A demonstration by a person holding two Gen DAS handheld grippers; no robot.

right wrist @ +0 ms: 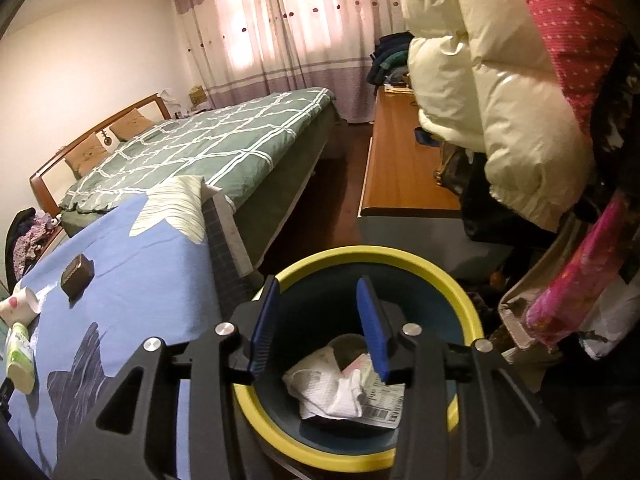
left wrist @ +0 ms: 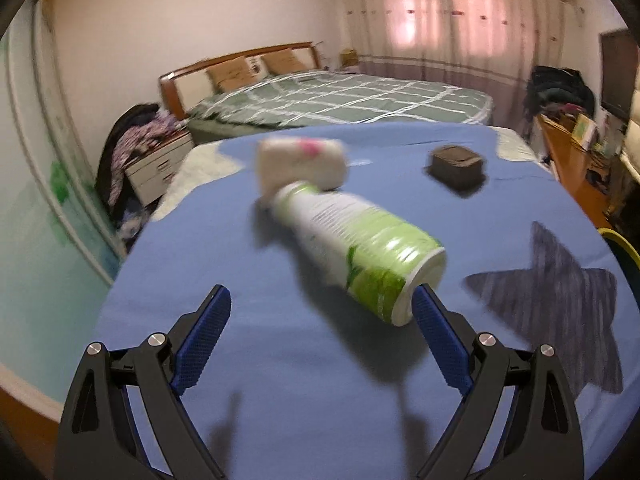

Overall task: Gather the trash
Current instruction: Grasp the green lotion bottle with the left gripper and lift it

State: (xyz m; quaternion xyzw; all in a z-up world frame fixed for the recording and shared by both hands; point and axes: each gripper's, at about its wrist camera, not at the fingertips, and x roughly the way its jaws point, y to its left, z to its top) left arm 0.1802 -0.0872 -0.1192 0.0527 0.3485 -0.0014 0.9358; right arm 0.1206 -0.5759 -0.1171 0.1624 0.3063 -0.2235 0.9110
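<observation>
Trash, in the form of a green-and-white bottle (left wrist: pixel 360 252), lies on its side just ahead of my left gripper (left wrist: pixel 322 308), whose blue fingers (left wrist: pixel 204 336) are spread wide and grasping nothing; the bottle's base sits just beside the right-hand finger, though motion blur keeps me from saying whether they touch. I read this as lining up a grasp across the bottle's body, its toppled lie suiting a hold from the sides.

Beyond the bottle rests a white paper cup with a pink mark (left wrist: pixel 302 164), also on its side and close to the bottle's neck, and farther right a small dark box (left wrist: pixel 456 164), well apart from both.

My right gripper (right wrist: pixel 320 304) hangs over the yellow-rimmed bin (right wrist: pixel 460 292), its fingers parted and released, holding nothing. Crumpled white paper (right wrist: pixel 332 392) and a barcoded label (right wrist: pixel 380 400) already lie in the bin, which stands beside the surface's edge, handy for drops.

The surface (left wrist: pixel 280 380) is draped in a blue cloth with grey and pale star patches. Behind it stands a bed with a green checked cover (left wrist: pixel 340 96), pink curtains (left wrist: pixel 460 8) glowing at the window, and a cream puffer jacket (right wrist: pixel 500 92) hanging near the bin.
</observation>
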